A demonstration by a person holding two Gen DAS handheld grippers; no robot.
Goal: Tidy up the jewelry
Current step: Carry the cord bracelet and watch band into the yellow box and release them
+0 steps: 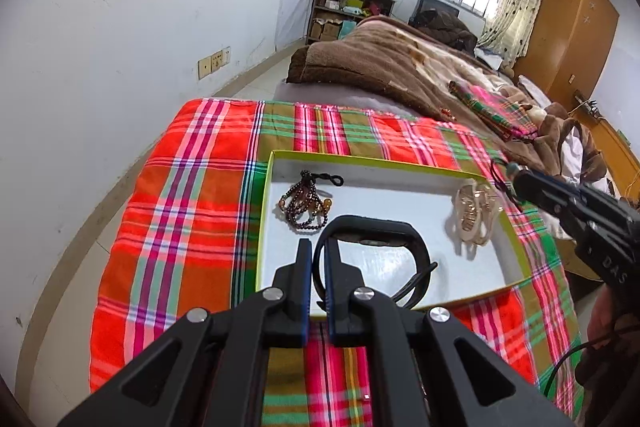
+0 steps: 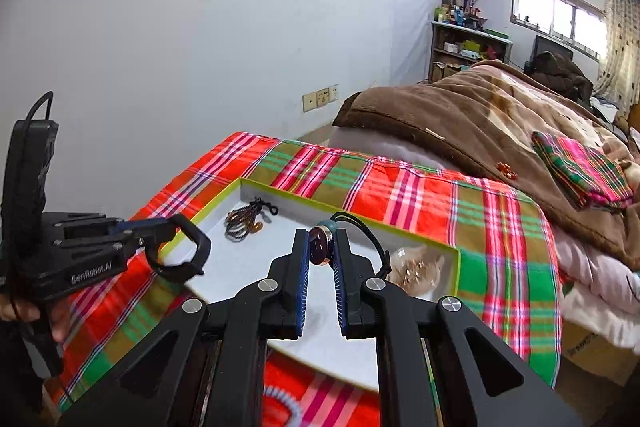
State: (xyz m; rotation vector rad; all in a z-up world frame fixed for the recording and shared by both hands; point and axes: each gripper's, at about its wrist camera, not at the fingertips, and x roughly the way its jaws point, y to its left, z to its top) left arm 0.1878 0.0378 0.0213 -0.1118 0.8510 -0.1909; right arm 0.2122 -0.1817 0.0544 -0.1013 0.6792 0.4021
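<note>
A shallow white box with a green rim [image 1: 267, 187] [image 2: 352, 207] lies on the plaid cloth. In it lie a dark beaded bracelet bundle [image 1: 305, 203] [image 2: 244, 219] at the far left and a pale gold chain piece [image 1: 474, 211] [image 2: 416, 269] at the right. My left gripper [image 1: 318, 247] [image 2: 154, 233] is shut on a black wristband [image 1: 372, 231] [image 2: 188, 251] and holds it above the box. My right gripper [image 2: 320, 241] [image 1: 516, 175] is shut on a round dark pendant [image 2: 319, 247] with a black cord [image 2: 368, 231], above the box's right part.
The plaid cloth [image 1: 192, 203] [image 2: 500, 227] covers the end of a bed. A brown blanket [image 1: 400, 67] [image 2: 480, 115] and a folded plaid cloth [image 2: 580, 167] lie beyond. A white wall [image 1: 120, 27] is on the left, shelves [image 1: 344, 11] at the far end.
</note>
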